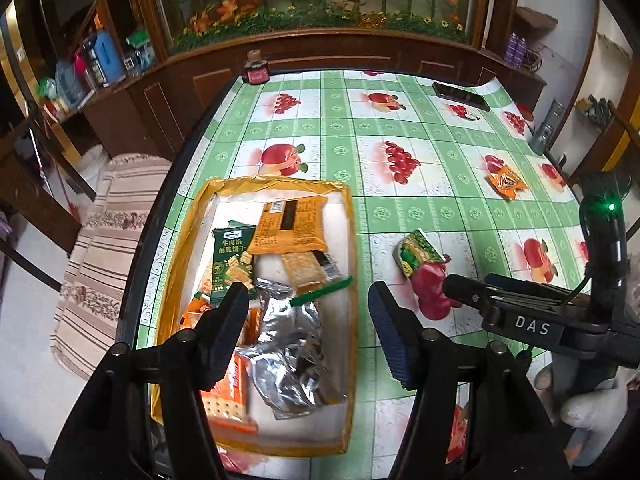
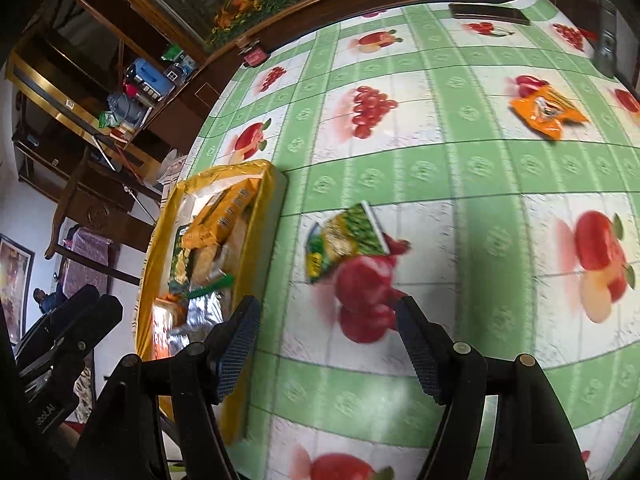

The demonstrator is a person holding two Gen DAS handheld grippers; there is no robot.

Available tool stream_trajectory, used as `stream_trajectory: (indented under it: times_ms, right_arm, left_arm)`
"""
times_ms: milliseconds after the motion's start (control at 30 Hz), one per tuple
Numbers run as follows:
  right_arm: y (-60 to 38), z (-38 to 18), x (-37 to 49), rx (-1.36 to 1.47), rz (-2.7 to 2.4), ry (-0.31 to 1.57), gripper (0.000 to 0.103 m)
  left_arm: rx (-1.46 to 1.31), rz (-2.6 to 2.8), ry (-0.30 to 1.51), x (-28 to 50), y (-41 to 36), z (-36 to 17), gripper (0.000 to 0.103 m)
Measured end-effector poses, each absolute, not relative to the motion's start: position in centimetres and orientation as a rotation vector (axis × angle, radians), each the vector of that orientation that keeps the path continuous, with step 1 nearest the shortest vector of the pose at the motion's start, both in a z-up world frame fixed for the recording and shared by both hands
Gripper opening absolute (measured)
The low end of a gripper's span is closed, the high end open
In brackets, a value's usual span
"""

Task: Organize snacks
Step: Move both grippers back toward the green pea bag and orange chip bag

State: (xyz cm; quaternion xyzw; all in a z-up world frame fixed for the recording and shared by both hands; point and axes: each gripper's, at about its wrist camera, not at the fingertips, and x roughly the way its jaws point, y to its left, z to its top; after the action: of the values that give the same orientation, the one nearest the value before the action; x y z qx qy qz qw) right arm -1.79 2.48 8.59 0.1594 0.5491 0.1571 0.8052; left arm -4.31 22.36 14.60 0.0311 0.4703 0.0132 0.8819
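Note:
A yellow-rimmed box [image 1: 348, 216] on the table's left holds several snack packets: an orange one [image 1: 290, 220], a dark green one [image 1: 234, 260], a silver foil one [image 1: 292, 344]. My left gripper [image 1: 308, 308] hovers open and empty above the box. A small green-yellow packet [image 1: 420, 254] lies on the cloth right of the box; it also shows in the right wrist view [image 2: 344, 240]. An orange packet [image 1: 505, 181] [image 2: 546, 112] lies further right. My right gripper [image 2: 328, 328] is open and empty, just short of the green-yellow packet; the box [image 2: 276, 188] is to its left.
The table has a green checked fruit-print cloth [image 1: 400, 208]. A black phone [image 1: 460, 96] lies at the far edge, a small dark jar [image 1: 256, 68] at the far left corner, a grey object [image 1: 546, 128] at the right edge. A wooden cabinet stands behind.

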Motion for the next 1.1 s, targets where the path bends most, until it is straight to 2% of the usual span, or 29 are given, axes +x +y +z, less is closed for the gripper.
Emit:
stream_trajectory:
  times_ms: [467,1100]
  right_arm:
    - [-3.1,9.1,-4.0,0.337,0.339,1.155,0.073]
    - [-7.8,5.4,-3.5,0.451,0.263,1.216,0.073]
  left_arm:
    - [0.102,0.036,0.948,-6.6,16.7,15.4,0.064]
    - [0.041,-0.048,1.058,-4.9,13.8,12.9,0.064]
